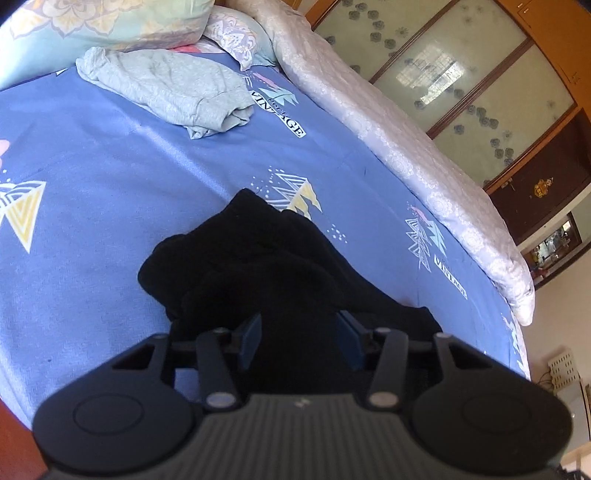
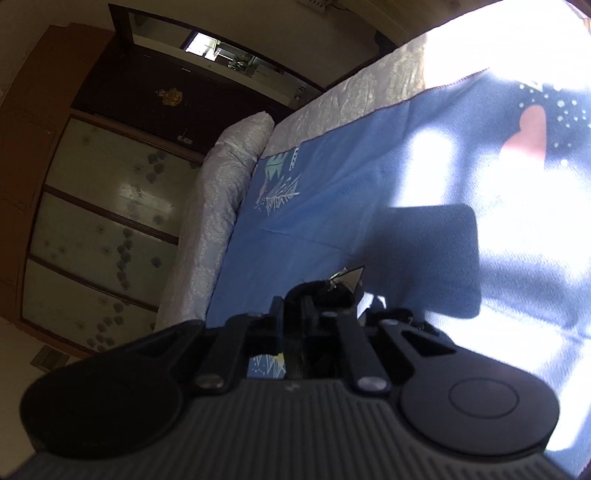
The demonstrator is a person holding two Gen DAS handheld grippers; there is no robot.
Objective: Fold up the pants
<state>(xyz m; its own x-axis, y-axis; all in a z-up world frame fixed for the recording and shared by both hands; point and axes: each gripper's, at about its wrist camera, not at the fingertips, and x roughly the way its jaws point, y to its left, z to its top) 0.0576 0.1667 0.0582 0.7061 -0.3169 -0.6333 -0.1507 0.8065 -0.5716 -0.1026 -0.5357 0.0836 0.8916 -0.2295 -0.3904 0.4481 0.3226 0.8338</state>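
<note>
Left gripper [image 1: 299, 338] had its blue pads [image 1: 253, 341] parted, with black pants [image 1: 266, 266] bunched between them; whether the pads pressed the cloth could not be told. Right gripper [image 2: 317, 306] was pinched nearly shut on a dark fold of the same pants [image 2: 321, 291]. The pants lay heaped on the blue printed bedsheet [image 1: 110, 177], a grey garment [image 1: 166, 92] well beyond.

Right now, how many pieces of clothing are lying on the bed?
2: black pants bunched near the left tool, and a grey-green garment crumpled farther off by the pillows. More may be out of view.
</note>
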